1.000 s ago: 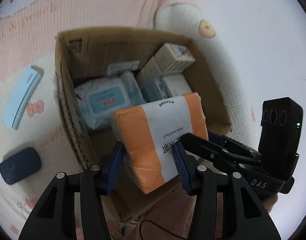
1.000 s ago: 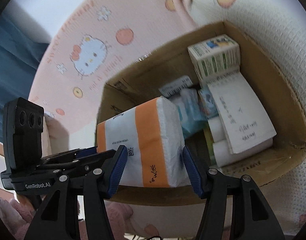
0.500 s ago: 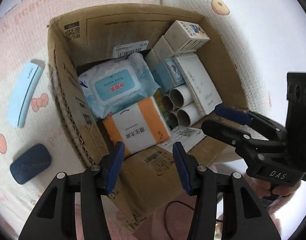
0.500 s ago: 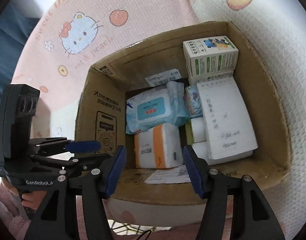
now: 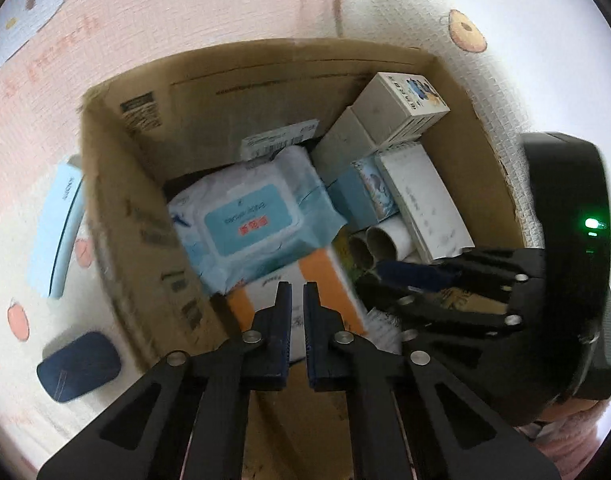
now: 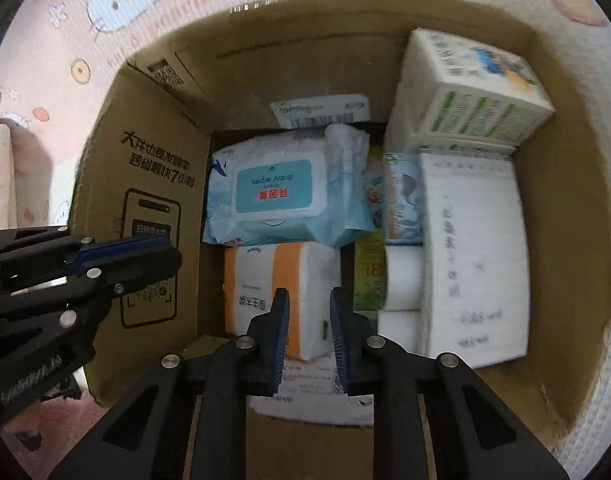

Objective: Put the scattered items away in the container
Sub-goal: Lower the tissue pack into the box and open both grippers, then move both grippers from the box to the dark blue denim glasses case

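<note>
Beside the cardboard box point(image 5: 145, 216), the dark blue case point(image 5: 78, 366) looks light, stiff and smooth; grip across its narrow width. The left claw point(image 5: 297, 294) is closing on nothing, and the right claw point(image 6: 307, 300) is together, empty.

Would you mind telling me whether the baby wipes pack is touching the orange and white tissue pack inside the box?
Touching. The right wrist view shows the baby wipes pack lying against the tissue pack, its lower edge overlapping the tissue pack's top with no gap.

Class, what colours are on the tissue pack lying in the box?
Orange and white bands on the tissue pack; clearest in the right wrist view.
</note>
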`<state>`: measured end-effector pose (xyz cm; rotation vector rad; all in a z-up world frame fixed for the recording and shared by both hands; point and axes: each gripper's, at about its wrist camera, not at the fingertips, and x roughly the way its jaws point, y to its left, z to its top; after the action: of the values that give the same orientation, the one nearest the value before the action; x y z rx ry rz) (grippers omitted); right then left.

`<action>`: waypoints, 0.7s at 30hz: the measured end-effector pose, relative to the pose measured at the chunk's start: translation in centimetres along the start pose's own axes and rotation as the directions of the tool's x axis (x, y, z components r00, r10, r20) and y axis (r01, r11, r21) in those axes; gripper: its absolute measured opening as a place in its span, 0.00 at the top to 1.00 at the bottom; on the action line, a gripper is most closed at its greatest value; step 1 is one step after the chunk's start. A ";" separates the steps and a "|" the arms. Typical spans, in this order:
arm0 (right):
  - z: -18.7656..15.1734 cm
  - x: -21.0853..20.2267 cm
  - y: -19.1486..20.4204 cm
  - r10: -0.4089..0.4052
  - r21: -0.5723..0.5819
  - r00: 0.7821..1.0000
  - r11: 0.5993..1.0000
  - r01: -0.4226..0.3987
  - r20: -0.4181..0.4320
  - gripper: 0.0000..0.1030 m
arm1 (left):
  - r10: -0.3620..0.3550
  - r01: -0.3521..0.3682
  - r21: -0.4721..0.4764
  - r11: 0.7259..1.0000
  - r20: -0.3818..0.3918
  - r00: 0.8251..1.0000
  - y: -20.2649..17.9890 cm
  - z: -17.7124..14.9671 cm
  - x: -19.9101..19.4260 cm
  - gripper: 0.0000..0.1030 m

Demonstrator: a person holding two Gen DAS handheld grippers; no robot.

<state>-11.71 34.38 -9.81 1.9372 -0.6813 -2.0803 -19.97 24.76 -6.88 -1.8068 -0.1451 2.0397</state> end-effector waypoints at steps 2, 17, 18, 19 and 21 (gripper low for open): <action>0.7 0.9 0.0 0.030 0.007 0.999 1.000 -0.030 -0.040 0.83 | -0.031 0.031 -0.003 1.000 -0.004 0.999 -0.4 0.6 0.2 0.96; 2.5 6.1 -0.9 0.006 0.036 0.958 0.999 0.005 -0.288 0.83 | -0.010 0.010 -0.048 0.999 0.017 1.000 0.7 2.7 0.1 0.97; 2.5 6.6 -1.0 -0.004 0.042 0.948 0.999 0.019 -0.320 0.83 | -0.009 0.010 -0.045 0.999 0.015 1.000 0.7 2.6 0.0 0.97; 2.5 6.8 -0.9 -0.029 0.036 0.941 0.998 0.044 -0.338 0.85 | -0.012 0.012 -0.044 0.999 0.016 1.000 0.7 2.6 -0.2 0.97; 2.4 7.0 0.0 -0.112 -0.021 0.928 0.994 0.112 -0.356 0.85 | -0.031 0.032 -0.039 0.999 0.015 0.999 0.8 2.4 -0.6 0.97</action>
<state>-14.83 31.58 -15.91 2.3176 -0.5000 -1.7097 -22.46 24.30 -6.16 -1.8023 -0.2177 2.0419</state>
